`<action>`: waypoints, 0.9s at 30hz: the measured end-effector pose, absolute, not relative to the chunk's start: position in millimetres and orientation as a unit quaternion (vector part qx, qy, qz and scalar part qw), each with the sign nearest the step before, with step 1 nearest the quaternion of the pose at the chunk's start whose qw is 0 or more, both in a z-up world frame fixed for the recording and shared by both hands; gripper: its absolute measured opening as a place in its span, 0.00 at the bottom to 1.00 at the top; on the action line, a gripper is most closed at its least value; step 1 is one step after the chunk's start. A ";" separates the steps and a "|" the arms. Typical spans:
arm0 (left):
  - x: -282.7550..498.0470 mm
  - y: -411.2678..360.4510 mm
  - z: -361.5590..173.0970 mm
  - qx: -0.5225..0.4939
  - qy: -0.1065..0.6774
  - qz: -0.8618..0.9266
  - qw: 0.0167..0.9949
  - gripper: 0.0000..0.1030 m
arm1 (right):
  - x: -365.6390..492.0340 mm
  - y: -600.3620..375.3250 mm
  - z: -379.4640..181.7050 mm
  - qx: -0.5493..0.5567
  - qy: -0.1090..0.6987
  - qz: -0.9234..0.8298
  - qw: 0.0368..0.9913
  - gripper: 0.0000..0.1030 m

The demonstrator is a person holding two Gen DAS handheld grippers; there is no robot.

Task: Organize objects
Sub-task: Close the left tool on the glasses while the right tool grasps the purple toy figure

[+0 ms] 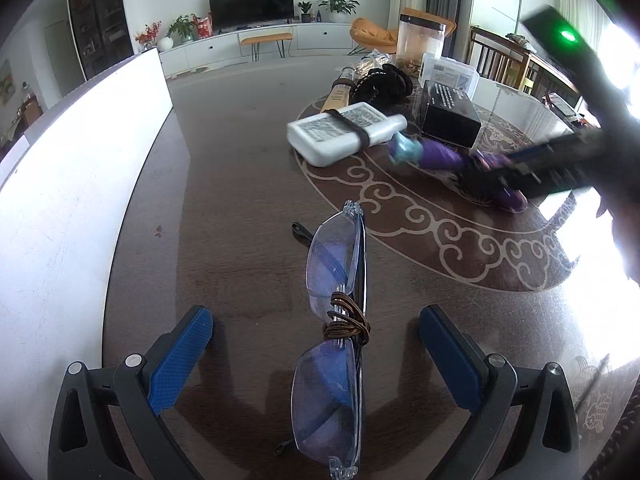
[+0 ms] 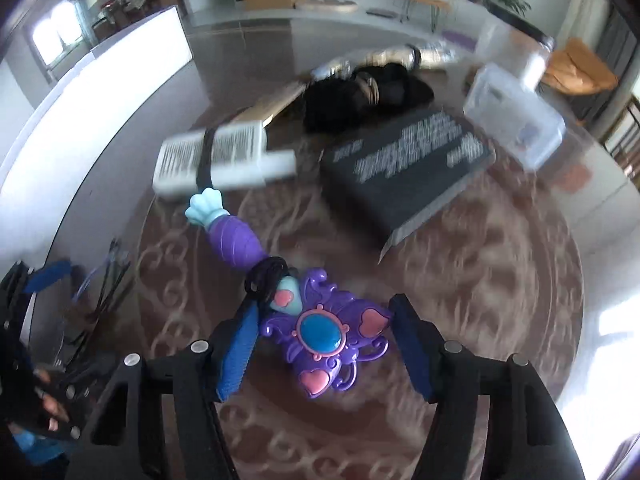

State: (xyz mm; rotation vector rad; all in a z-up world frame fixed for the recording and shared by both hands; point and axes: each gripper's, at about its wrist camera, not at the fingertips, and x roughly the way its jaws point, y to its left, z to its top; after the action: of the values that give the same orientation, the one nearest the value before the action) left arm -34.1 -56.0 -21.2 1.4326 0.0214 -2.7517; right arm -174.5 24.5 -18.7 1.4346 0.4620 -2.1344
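Observation:
Folded clear-framed glasses [image 1: 334, 332] with a brown hair tie [image 1: 347, 318] wrapped round the bridge lie on the dark table. My left gripper [image 1: 316, 350] is open, its blue pads on either side of the glasses, not touching. A purple toy wand [image 2: 308, 312] with a teal gem, pink hearts and a black band lies on the patterned round mat. My right gripper [image 2: 324, 344] is open around the wand's head; whether the left pad touches it is unclear. The wand [image 1: 436, 154] and right gripper [image 1: 560, 160] also show in the left wrist view.
On the mat [image 1: 460, 240] lie a white bottle with a black band [image 1: 344, 132], a black box [image 1: 448, 114], a black fabric bundle [image 1: 384, 80], a wooden stick [image 1: 340, 94], a clear box [image 1: 448, 72] and a jar [image 1: 420, 40]. A white board [image 1: 72, 200] stands at the left.

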 end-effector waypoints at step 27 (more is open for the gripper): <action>12.1 -83.2 5.7 0.412 0.085 -0.904 -0.075 0.26 | -74.5 33.2 -7.5 0.510 0.128 -0.800 0.289 0.22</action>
State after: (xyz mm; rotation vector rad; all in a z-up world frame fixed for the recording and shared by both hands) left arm 12.1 -83.2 5.7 1.3605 0.2804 -2.9834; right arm -74.5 33.2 -7.5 1.3618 0.3417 -2.1343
